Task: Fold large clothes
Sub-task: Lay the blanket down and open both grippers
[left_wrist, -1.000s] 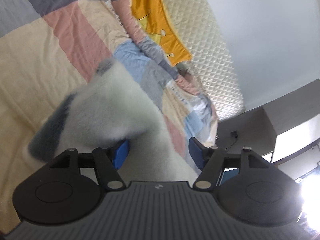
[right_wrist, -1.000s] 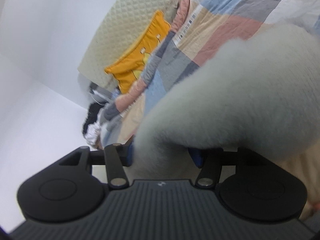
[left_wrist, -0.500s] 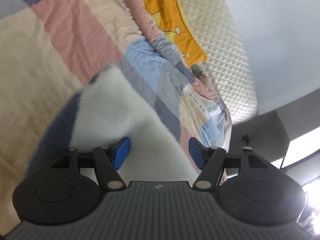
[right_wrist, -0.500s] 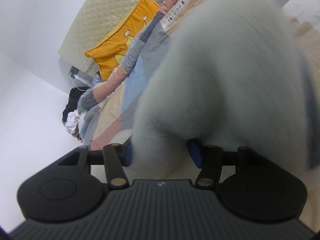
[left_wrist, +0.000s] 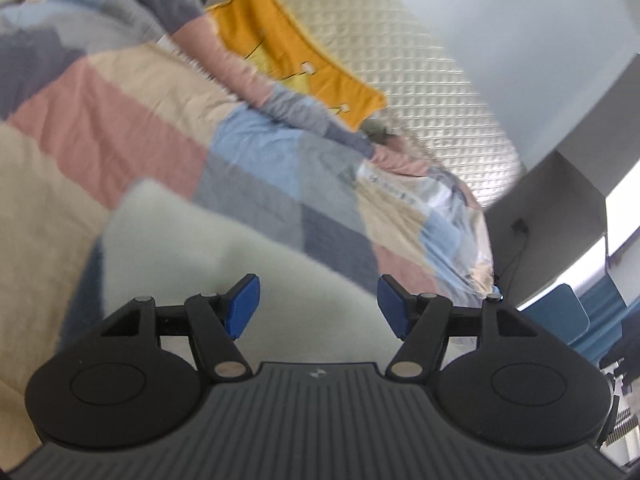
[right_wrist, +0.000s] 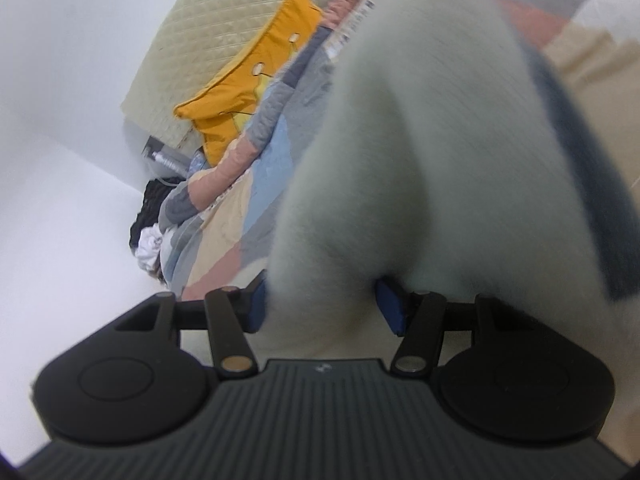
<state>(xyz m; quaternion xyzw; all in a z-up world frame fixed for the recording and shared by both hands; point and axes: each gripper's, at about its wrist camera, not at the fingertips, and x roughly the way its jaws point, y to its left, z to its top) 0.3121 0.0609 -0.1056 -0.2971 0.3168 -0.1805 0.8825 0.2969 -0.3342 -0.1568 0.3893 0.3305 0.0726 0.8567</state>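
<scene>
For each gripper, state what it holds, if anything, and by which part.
Right gripper: pads pinch a bunched fold of the fluffy pale garment. Left gripper: garment lies between its pads; a grip cannot be told.

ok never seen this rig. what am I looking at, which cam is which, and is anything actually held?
No robot arm: a person holds a two-finger gripper in each hand, each with a fisheye camera looking along its fingers. One picture is from the left gripper, the other from the right gripper. Both look over a bed with a patchwork quilt, a yellow cushion and a quilted headboard. A pale fleecy garment bunches between the right gripper's blue pads, apparently gripped. The garment also lies between the left pads, but they stand apart from it.
</scene>
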